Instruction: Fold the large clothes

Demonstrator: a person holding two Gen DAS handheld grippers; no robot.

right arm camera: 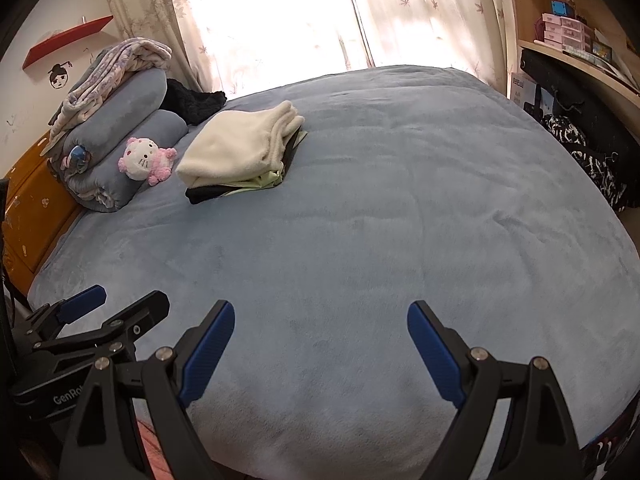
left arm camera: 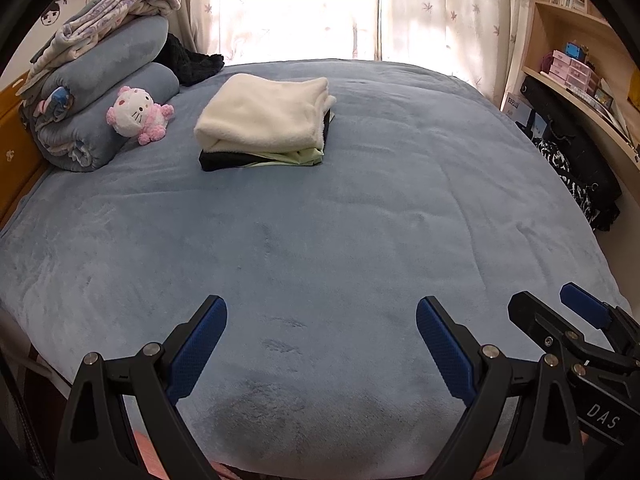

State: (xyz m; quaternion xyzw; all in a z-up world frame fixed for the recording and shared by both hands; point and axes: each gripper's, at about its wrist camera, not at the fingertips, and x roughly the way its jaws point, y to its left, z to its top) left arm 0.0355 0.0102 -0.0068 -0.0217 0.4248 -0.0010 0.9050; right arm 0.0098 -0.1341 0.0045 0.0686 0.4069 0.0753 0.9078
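Blue bed cover [left arm camera: 320, 220] fills both views, folded clothes stack [left arm camera: 264, 120] upper left; left gripper [left arm camera: 320, 344] and right gripper [right arm camera: 320, 344] spread wide, empty. Only right wrist shows red shelf [right arm camera: 68, 40].

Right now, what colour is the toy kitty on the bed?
The toy kitty is pink and white, clearest in the left wrist view.

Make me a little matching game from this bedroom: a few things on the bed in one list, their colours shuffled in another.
Things:
1. plush cat toy
2. top folded garment on the pile
3. bottom garment in the pile
4. bed cover

Colours:
A. black
B. grey-blue
C. pink and white
D. cream

Pairs: 1-C, 2-D, 3-A, 4-B
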